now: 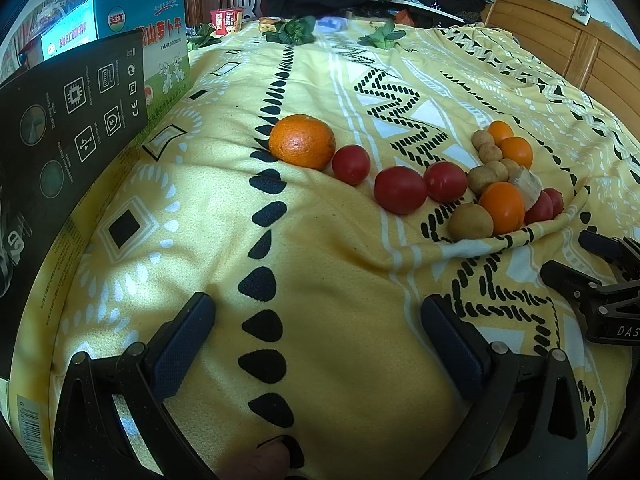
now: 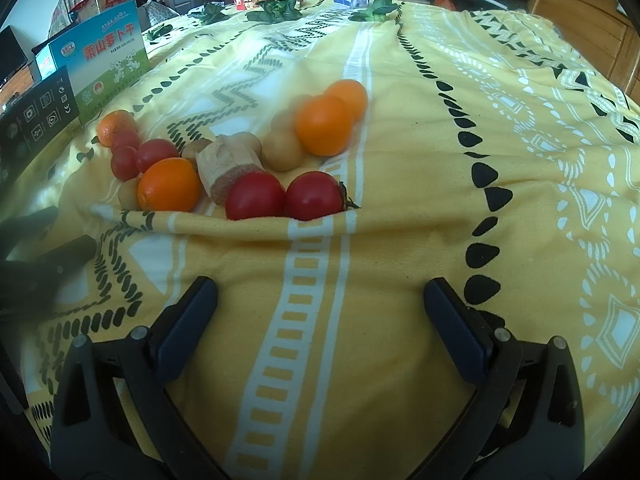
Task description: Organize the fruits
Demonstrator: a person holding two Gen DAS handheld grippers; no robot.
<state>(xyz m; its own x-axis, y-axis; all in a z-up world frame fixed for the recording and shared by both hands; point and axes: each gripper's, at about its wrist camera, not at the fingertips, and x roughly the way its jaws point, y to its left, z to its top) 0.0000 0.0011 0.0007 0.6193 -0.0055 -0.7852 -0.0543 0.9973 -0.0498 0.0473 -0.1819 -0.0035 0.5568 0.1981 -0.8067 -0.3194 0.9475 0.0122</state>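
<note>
Both the left tongs (image 1: 316, 344) and right tongs (image 2: 320, 320) hang wide open and empty at bottom of frame, above a soft yellow patterned bedspread (image 1: 340, 280) where round red tomatoes (image 2: 256, 196), oranges (image 2: 170, 184) and tan fruits (image 2: 282, 154) huddle mid-frame, so nudging one could send neighbours rolling.

Your left gripper (image 1: 318, 334) hangs low with its jaws spread wide and nothing between them. Your right gripper (image 2: 320, 320) sits just beside it, level with it, jaws equally wide and empty.
</note>
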